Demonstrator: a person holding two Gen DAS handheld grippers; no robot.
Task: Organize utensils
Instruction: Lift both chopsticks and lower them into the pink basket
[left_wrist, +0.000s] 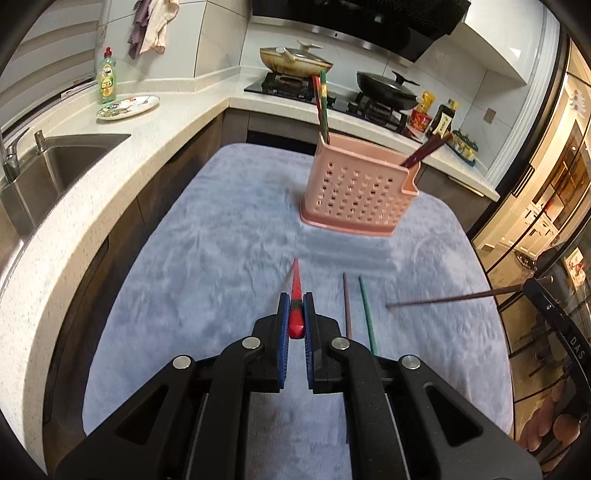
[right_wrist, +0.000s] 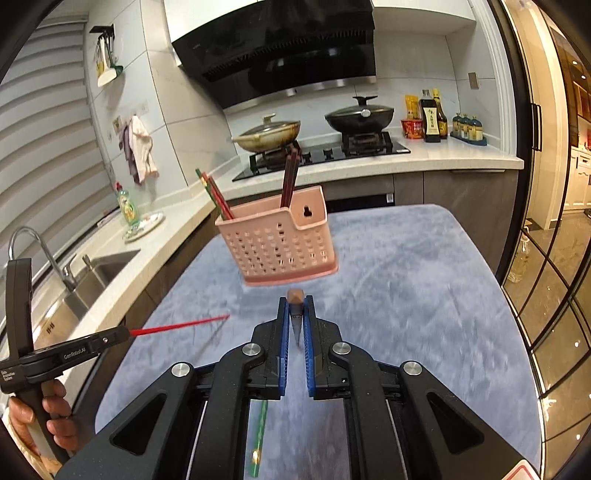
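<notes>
A pink perforated utensil basket (left_wrist: 354, 192) stands on the blue cloth, also in the right wrist view (right_wrist: 280, 243); it holds red and green chopsticks at one end and dark brown ones at the other. My left gripper (left_wrist: 296, 306) is shut on a red chopstick (left_wrist: 295, 291) and holds it above the cloth; it also shows in the right wrist view (right_wrist: 177, 326). My right gripper (right_wrist: 296, 306) is shut on a dark brown chopstick (right_wrist: 295, 297), seen from the left wrist view (left_wrist: 454, 297). A brown chopstick (left_wrist: 346, 306) and a green chopstick (left_wrist: 367, 314) lie on the cloth.
The blue cloth (left_wrist: 207, 258) covers the table. A counter with a sink (left_wrist: 55, 166) runs along the left. A stove with two lidded pans (right_wrist: 317, 129) and sauce bottles (right_wrist: 432, 118) stands behind. Glass doors are on the right.
</notes>
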